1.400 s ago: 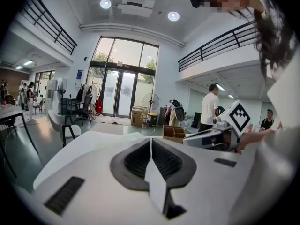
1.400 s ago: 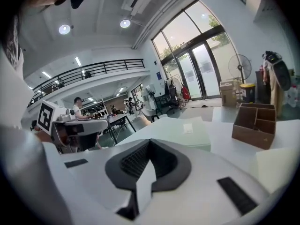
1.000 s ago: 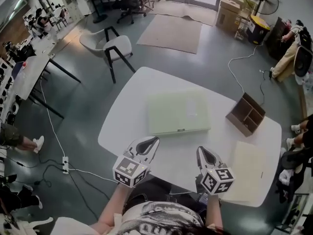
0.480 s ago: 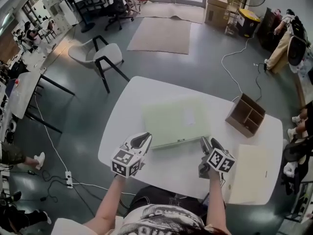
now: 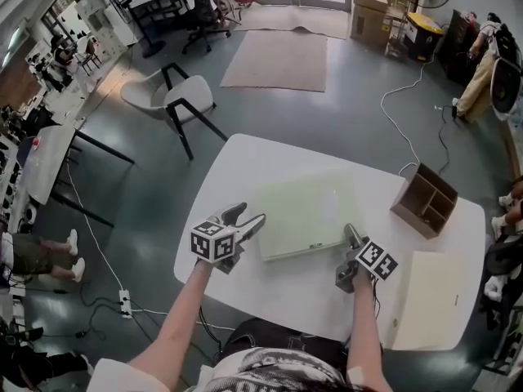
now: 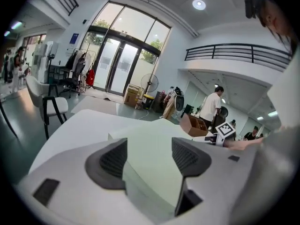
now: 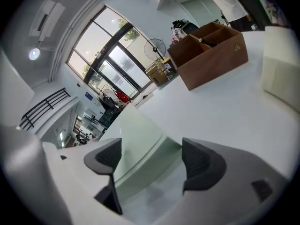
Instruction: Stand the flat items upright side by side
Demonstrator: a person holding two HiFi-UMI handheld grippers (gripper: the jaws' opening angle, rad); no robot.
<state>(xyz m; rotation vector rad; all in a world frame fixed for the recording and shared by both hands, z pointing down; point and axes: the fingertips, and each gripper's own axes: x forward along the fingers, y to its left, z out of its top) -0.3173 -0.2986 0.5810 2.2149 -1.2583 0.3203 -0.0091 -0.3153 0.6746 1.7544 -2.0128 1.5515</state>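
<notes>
Pale-green flat case (image 5: 302, 215), corners between just-widened loose jaws of left tool (image 5: 248, 217) and right tool (image 5: 351, 237), forearms (image 5: 184, 317) outstretched.

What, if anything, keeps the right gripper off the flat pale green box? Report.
Nothing, it seems: probably reachable. The right gripper sits at the near corner of the flat pale green box; its fingers, which have just been opening, straddle that corner without pressing.

Both forearms (image 5: 176, 325) reach forward, set apart. The left tool (image 5: 244, 217) and right tool (image 5: 351, 237) tilt downward, their jaws wide and just opened further. An edge of the green case (image 5: 302, 211) lies between each pair, seemingly untouched by the pads.
</notes>
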